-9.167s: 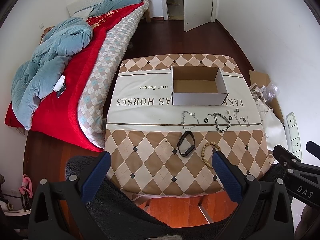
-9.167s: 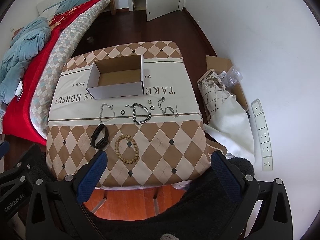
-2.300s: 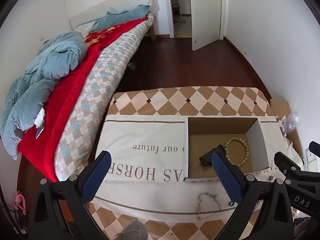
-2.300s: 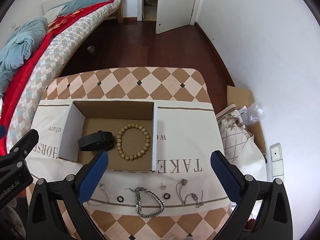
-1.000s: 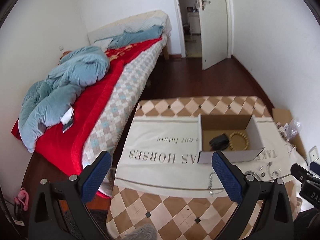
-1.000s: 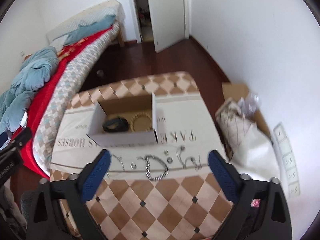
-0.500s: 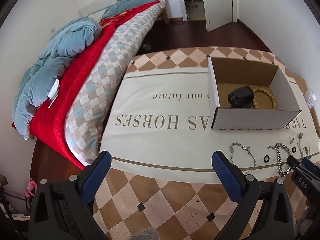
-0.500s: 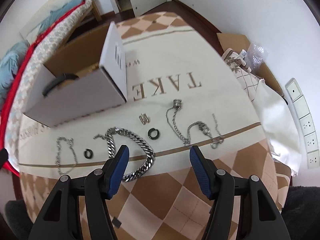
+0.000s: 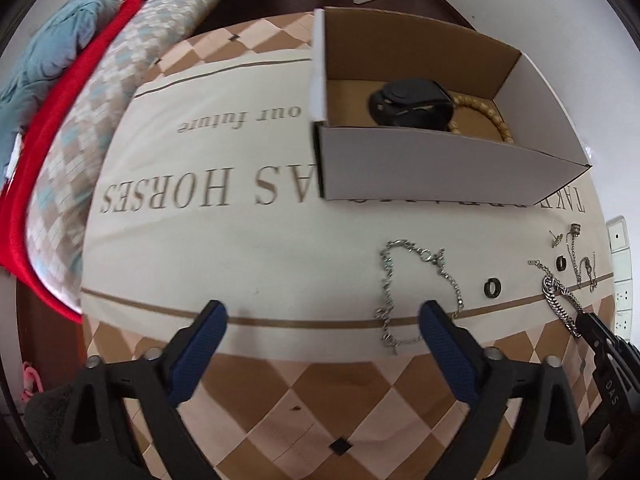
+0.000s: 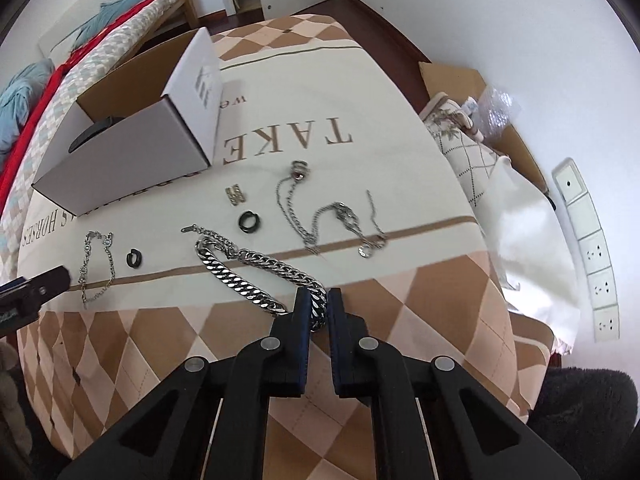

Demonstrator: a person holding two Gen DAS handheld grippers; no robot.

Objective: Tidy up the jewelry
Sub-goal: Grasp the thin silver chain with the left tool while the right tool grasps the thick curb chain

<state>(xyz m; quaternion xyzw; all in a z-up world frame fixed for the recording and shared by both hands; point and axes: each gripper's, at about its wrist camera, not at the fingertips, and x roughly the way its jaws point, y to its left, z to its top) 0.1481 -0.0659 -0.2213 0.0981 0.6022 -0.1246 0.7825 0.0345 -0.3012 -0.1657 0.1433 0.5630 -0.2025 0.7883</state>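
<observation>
Two grippers hang low over the diamond-patterned cloth surface (image 10: 400, 128). The right gripper (image 10: 319, 307) has just closed its jaws on the heavy silver curb-link chain (image 10: 256, 270), near the open cardboard box (image 10: 132, 160). The left gripper (image 9: 320, 320) has jaws apart beside the thin silver bracelet (image 9: 416, 292).

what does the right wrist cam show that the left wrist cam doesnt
Only the right wrist view: the right gripper, jaws just closed on the thick curb chain, and a white bag beside the table.

Only the left wrist view: the open left gripper and the bead bracelet in the box.

Both: box, black band, thin bracelet.
</observation>
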